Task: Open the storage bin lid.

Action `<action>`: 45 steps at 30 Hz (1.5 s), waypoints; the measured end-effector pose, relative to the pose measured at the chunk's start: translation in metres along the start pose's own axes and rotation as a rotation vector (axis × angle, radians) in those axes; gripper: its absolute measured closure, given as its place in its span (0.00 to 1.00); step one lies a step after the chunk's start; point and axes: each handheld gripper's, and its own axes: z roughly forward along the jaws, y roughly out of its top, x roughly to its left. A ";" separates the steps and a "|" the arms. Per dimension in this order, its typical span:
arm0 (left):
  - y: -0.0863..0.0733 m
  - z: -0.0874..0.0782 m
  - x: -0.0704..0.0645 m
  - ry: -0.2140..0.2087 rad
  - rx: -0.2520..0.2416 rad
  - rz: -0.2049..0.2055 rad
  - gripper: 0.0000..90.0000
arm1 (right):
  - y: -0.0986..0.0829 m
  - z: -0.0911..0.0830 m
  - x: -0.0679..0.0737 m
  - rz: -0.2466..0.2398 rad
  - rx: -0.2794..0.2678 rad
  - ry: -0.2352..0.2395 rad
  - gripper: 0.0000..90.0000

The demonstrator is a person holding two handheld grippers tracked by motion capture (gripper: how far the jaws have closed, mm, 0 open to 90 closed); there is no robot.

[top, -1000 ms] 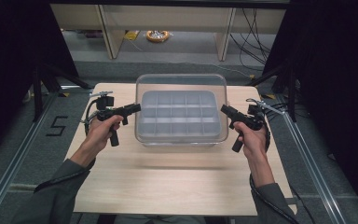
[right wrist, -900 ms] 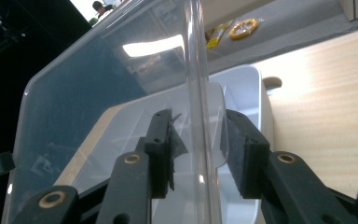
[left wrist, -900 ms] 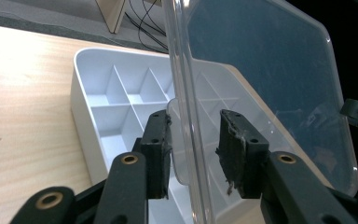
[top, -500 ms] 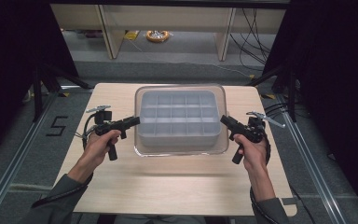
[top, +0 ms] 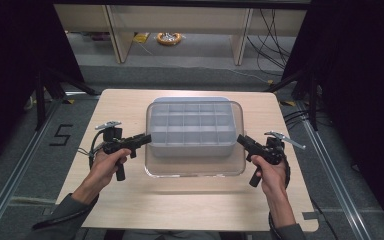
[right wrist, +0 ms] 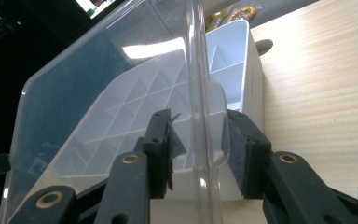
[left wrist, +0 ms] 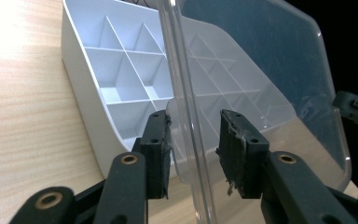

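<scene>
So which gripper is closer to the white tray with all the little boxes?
Left, but only just. The left gripper sits by the white tray's left wall; the right gripper is slightly off its right wall. Each has the clear lid's edge between its jaws.

Lid point(top: 195, 167): clear glossy plastic, smooth, with bright reflections. Tray point(top: 192, 127): opaque white plastic, smooth, semi-matt, with thin divider walls. Desk point(top: 180, 205): pale wood-grain surface, matt. Gripper point(left wrist: 193, 154) jaws: matt black plastic; their pads point(left wrist: 235, 149) are dark, rough and frayed at the edges.

Left hand-held gripper point(top: 145, 138), right hand-held gripper point(top: 242, 140): jaws apart.
</scene>
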 end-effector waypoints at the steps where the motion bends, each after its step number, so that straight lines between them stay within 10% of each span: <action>1: -0.002 -0.001 0.001 -0.001 0.003 -0.003 0.70 | -0.001 -0.003 0.002 0.023 0.015 -0.007 0.71; 45: -0.072 -0.035 0.001 -0.023 0.101 -0.008 0.69 | -0.069 -0.049 0.009 0.019 0.086 0.026 0.68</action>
